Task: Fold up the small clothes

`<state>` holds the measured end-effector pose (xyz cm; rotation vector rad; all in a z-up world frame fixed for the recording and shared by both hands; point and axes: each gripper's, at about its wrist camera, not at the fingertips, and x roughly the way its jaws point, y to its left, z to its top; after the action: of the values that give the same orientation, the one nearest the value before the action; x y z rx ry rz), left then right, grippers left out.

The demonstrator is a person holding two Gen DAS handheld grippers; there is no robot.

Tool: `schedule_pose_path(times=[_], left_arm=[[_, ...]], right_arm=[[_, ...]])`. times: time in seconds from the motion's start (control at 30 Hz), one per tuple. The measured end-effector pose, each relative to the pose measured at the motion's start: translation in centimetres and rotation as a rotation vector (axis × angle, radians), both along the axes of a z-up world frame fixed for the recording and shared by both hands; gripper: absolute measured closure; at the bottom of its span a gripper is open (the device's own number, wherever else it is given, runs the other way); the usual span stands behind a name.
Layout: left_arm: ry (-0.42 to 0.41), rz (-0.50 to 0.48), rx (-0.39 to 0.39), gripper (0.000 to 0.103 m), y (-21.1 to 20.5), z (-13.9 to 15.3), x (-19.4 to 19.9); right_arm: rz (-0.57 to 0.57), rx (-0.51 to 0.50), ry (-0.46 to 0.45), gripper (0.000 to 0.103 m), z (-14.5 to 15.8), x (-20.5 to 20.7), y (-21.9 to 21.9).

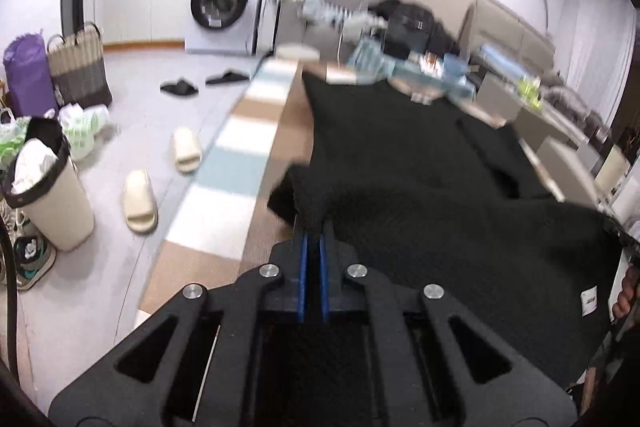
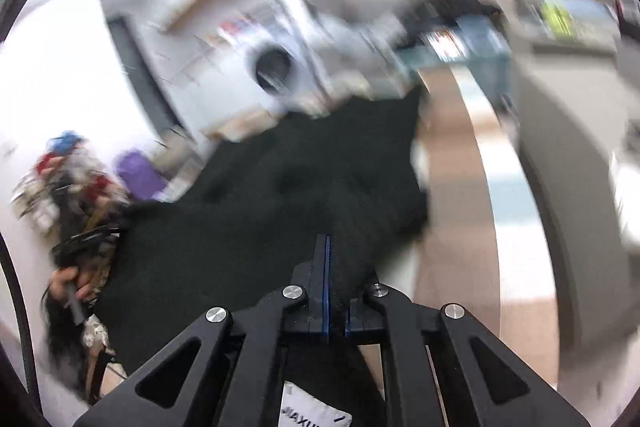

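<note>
Left claw (image 1: 313, 227) clenched on an edge of the black garment (image 1: 420, 179), cloth pinched between the blue pads. Right claw (image 2: 334, 247) likewise clamped on the same garment (image 2: 280, 187), near its white label (image 2: 308, 407). Garment spreads over the brown table (image 1: 294, 107), its near edge lifted. Right view heavily blurred.

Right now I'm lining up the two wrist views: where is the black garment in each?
Left wrist: the black garment fills centre and right, pinched by the left gripper.
Right wrist: it spreads across centre-left, pinched by the right gripper.
Shared landmark: washing machine, sharp in the left view, blurred in the right.
</note>
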<state>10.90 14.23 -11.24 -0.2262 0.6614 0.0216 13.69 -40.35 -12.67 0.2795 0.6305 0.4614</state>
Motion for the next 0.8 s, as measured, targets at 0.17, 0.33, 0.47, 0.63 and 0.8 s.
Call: schedule_pose_path(times=[0.17, 0.33, 0.47, 0.63, 0.8], left_arm=[[-0.108, -0.021, -0.038, 0.101, 0.5, 3.2, -3.3], [-0.094, -0.005, -0.076, 0.101, 2.4, 4.2, -2.0], [-0.033, 0.003, -0.075, 0.101, 3.1, 3.2, 2.7], [0.061, 0.009, -0.091, 0.1, 3.7, 0.2, 8.4], [0.137, 0.03, -0.132, 0.087, 4.8, -2.6, 10.2]], right_arm=[[-0.031, 0.068, -0.067, 0.099, 1.7, -2.9, -1.8], [-0.055, 0.194, -0.075, 0.099, 2.5, -3.3, -3.6], [-0.137, 0.171, 0.007, 0.099, 2.8, 1.4, -3.1], [-0.243, 0.055, 0.161, 0.097, 1.1, 7.9, -1.7], [-0.338, -0.026, 0.297, 0.074, -1.4, 10.3, -2.4]])
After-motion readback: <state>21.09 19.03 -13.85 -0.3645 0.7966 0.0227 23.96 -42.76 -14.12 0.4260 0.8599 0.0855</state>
